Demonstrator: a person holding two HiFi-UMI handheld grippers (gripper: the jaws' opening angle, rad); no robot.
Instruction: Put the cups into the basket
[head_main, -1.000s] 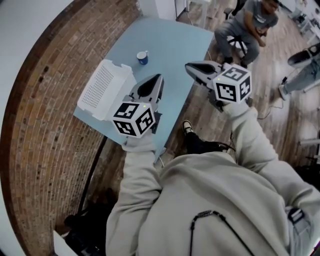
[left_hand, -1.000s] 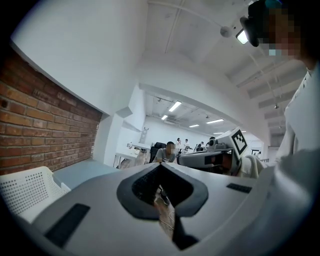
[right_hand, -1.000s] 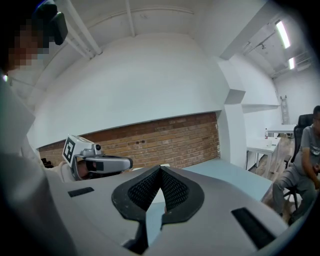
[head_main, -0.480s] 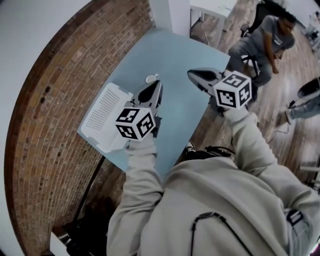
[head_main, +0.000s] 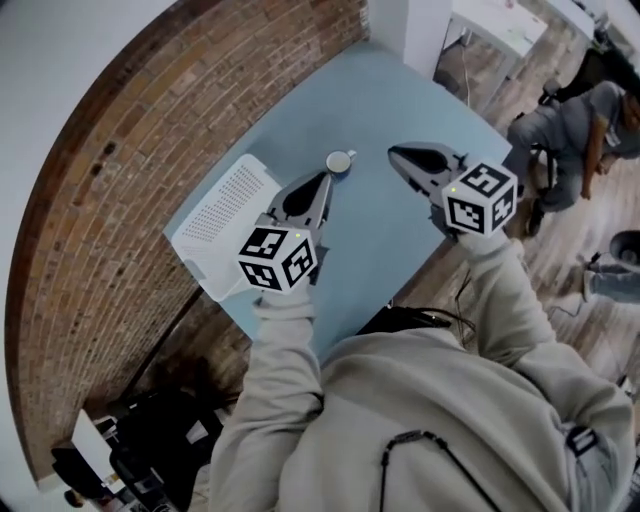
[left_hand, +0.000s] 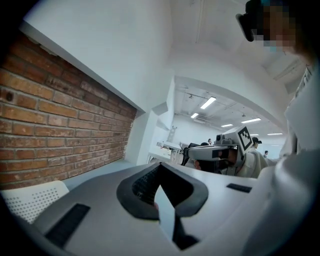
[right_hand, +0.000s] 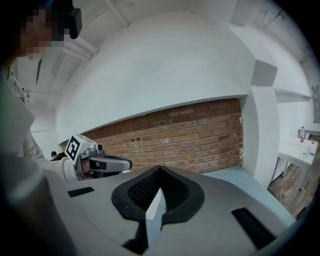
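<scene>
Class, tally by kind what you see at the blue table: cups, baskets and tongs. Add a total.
cup: 1
basket: 1
tongs: 2, the left tongs and the right tongs
total: 4

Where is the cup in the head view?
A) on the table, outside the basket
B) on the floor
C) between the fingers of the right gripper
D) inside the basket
A: the cup stands on the blue table, apart from the white basket, which is empty.
</scene>
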